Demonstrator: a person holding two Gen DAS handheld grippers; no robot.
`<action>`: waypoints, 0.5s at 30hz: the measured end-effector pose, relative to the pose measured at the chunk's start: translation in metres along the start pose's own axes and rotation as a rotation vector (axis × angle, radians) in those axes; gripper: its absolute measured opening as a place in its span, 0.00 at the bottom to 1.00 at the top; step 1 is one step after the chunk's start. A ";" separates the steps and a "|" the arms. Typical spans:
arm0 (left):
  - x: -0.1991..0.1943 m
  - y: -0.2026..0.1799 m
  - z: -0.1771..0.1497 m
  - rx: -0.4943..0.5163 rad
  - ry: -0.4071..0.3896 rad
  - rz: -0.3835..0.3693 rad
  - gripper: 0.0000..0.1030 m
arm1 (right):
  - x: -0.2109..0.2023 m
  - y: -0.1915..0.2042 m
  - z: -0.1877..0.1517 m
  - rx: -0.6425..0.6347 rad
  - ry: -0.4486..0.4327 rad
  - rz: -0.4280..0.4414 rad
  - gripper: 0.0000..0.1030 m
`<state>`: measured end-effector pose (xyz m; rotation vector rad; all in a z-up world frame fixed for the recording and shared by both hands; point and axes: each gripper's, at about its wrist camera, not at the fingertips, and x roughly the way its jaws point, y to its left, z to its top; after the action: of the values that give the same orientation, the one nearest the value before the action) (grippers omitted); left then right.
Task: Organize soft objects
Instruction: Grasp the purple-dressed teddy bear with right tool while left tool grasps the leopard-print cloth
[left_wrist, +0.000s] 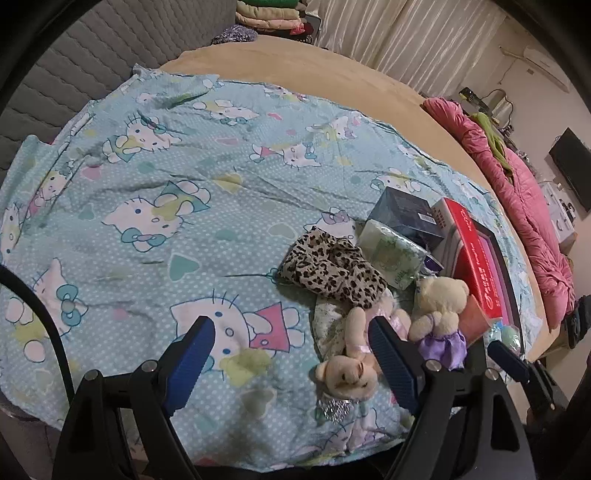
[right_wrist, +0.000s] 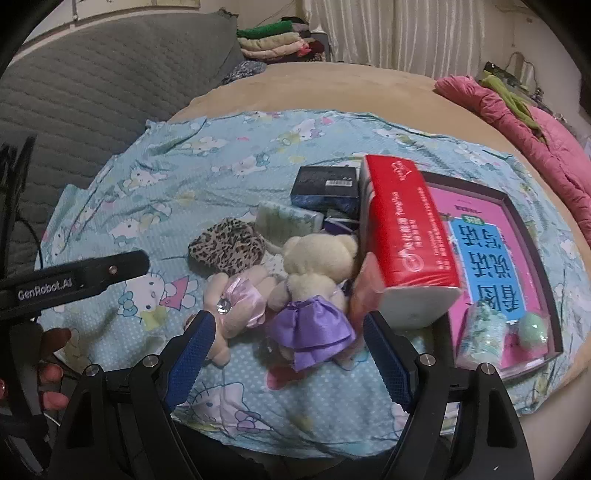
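Two small cream teddy bears lie on the Hello Kitty sheet (left_wrist: 147, 192). One wears a purple dress (right_wrist: 314, 291), also in the left wrist view (left_wrist: 439, 314). The other wears pink (right_wrist: 240, 299) and lies on its back (left_wrist: 351, 365). A leopard-print cloth (left_wrist: 332, 266) (right_wrist: 227, 249) lies behind them. My right gripper (right_wrist: 288, 332) is open, its jaws either side of the purple bear, just short of it. My left gripper (left_wrist: 291, 336) is open and empty over the sheet, its right finger next to the pink bear.
A red tissue pack (right_wrist: 406, 236) leans on a dark tray with a pink-blue book (right_wrist: 491, 258). A dark box (right_wrist: 325, 188) and a green tissue pack (left_wrist: 391, 254) sit behind. A pink quilt (left_wrist: 532, 206) lies at the bed's right edge. A grey headboard (right_wrist: 92, 85) stands left.
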<state>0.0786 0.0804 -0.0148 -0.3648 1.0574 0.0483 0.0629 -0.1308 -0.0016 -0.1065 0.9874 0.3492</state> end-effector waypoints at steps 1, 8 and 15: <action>0.004 0.001 0.002 -0.006 0.005 -0.004 0.82 | 0.003 0.001 0.000 -0.004 0.002 -0.002 0.81; 0.028 0.001 0.015 -0.004 0.028 -0.006 0.82 | 0.018 0.001 0.003 0.003 0.005 -0.014 0.81; 0.060 -0.006 0.025 0.033 0.067 0.012 0.82 | 0.030 0.002 0.004 -0.016 0.011 -0.051 0.79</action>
<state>0.1309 0.0744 -0.0534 -0.3320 1.1254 0.0296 0.0806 -0.1211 -0.0239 -0.1475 0.9911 0.3099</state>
